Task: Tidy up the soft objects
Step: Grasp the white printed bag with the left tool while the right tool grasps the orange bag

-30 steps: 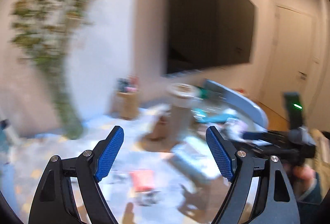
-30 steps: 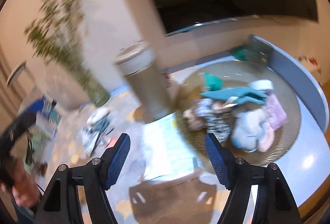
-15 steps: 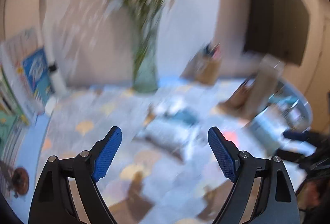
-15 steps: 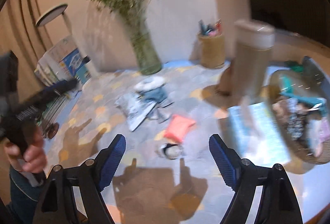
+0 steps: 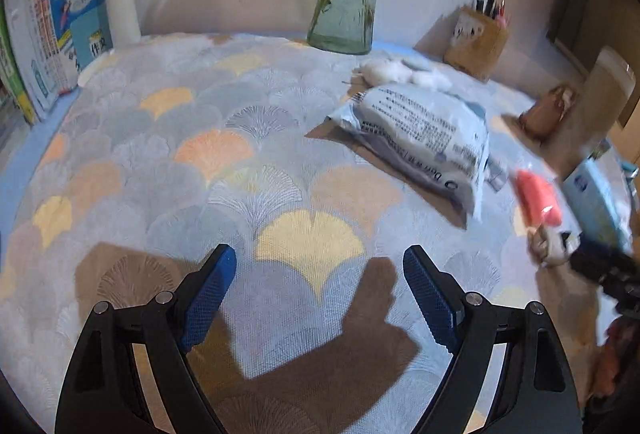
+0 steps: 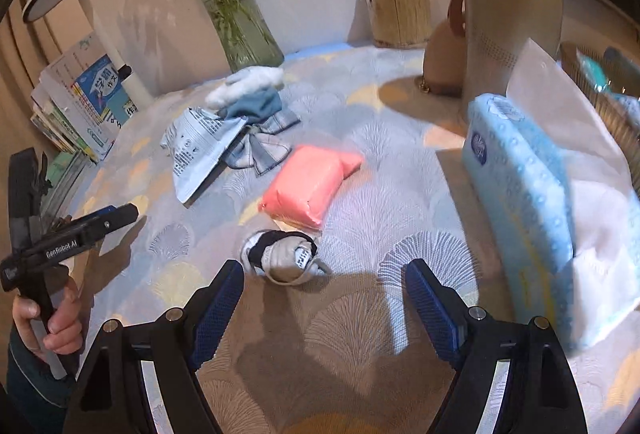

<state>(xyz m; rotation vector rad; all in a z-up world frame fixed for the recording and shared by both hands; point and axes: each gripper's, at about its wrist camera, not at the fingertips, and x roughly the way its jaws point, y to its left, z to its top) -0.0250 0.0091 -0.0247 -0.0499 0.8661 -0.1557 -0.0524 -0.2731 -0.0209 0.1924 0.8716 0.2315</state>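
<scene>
Both views have swung down from the wall onto the counter [image 6: 400,138]. The right hand-held gripper [image 6: 324,290] and left hand-held gripper [image 5: 320,286], jaws apart and empty, now face the rolled sock [image 6: 280,258] at lower centre.

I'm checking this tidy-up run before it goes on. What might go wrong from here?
The right tongs hang open just short of the rolled sock; closing might pinch the tablecloth too. The pink pouch lies close behind and may get nudged. The tissue pack crowds the right side.
</scene>
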